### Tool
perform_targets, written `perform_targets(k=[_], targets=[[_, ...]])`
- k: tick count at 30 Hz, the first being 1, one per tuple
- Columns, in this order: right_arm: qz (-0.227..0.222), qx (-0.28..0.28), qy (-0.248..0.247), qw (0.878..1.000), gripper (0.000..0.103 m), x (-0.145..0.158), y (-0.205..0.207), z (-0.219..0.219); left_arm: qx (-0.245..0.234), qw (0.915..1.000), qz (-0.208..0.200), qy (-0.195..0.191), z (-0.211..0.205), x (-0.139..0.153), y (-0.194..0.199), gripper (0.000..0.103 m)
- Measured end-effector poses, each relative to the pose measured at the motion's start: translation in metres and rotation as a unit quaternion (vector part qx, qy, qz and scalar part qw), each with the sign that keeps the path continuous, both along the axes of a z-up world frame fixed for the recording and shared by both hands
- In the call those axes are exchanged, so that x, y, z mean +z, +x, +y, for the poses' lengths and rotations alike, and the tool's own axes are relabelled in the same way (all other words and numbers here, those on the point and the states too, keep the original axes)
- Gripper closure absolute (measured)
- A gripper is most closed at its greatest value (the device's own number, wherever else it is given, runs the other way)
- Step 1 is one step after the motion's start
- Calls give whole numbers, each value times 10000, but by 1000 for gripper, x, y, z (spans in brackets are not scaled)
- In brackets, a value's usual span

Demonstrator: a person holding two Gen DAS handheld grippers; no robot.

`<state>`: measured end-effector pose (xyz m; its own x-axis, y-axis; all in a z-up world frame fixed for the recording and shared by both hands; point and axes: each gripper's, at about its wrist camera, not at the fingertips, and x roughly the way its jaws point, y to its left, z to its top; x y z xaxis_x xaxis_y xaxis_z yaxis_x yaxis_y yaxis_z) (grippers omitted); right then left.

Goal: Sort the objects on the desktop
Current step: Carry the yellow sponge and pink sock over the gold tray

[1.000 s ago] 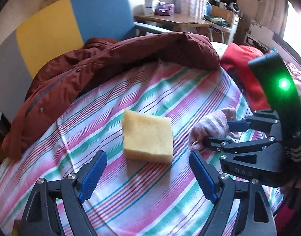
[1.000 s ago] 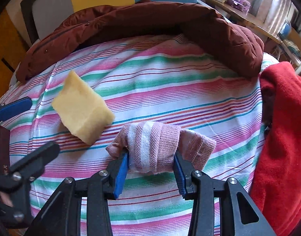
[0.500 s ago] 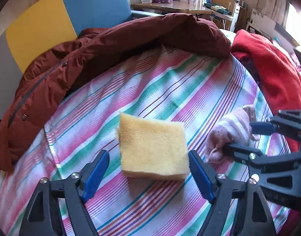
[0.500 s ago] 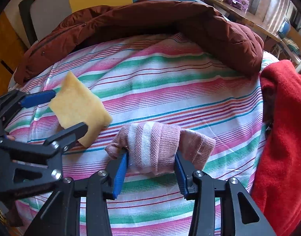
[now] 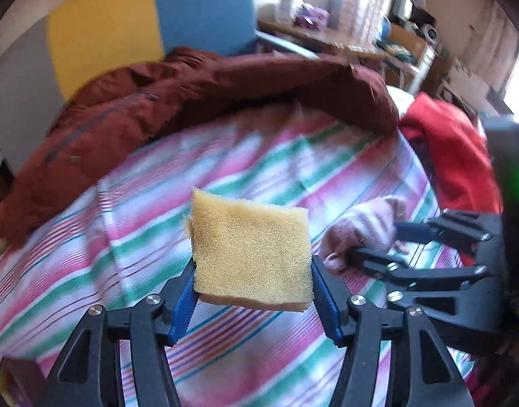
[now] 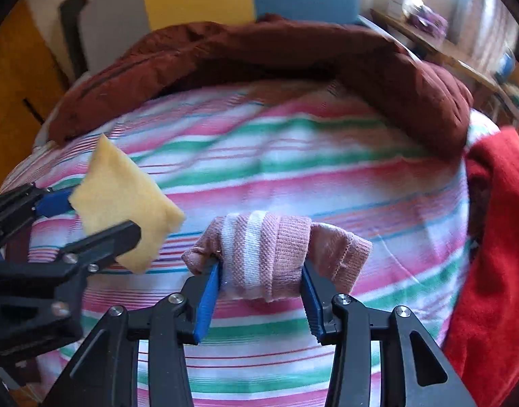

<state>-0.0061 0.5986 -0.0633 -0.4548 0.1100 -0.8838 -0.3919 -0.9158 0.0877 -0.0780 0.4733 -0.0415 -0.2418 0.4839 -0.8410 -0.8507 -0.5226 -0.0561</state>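
Sponge [image 5: 251,254] sits between the left claw [image 5: 252,291] pads, whose jaws are closing on its lower edges; seat it deeper before carrying. At 3 o'clock lies the right claw. Right view: right claw [image 6: 259,291] clenches the pink sock [image 6: 269,254] above the striped bedsheet [image 6: 293,156]. Brown jacket [image 6: 259,51] at 12 o'clock and red garment [image 6: 497,237] at 3 o'clock crowd the travel path.

Yellow sponge [image 5: 251,252]: square slab, coarse-pored, flat face up and tilted, pinched at its two side edges between the closing jaws of the left tool [image 5: 252,291], lifted clear of the striped bedsheet [image 5: 266,156].

Pink sock [image 6: 266,254]: rolled into a bundle, white bands, clamped between the right tool's [image 6: 261,288] blue pads, cuff sticking out right.
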Motion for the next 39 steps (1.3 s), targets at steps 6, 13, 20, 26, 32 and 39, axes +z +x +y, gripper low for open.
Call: perform_targets(k=[6,13,20,26,32,39], targets=[[443,742,64,9962,57,13,-7,-34,691,9955,413,502,-52,57,5,41],[679,1123,-292,9909,57,14,-11,-51,1357,9831,807,922,-107,114,14,41],[735,1307,-359,9880,57,13,-10,-65,1914,9686,1192,1049,-178,149,29,41],[627,1488,-396,9861,57,5,-17,-85,2396,9574,1244,1026,-239,154,31,41],[797,1780,-472,9797,57,24,-16,-121,2942,9449,1118,904,-314,136,32,41],[991,2528,-495,9612,57,59,-13,-203,3713,9224,695,805,-397,94,28,41]])
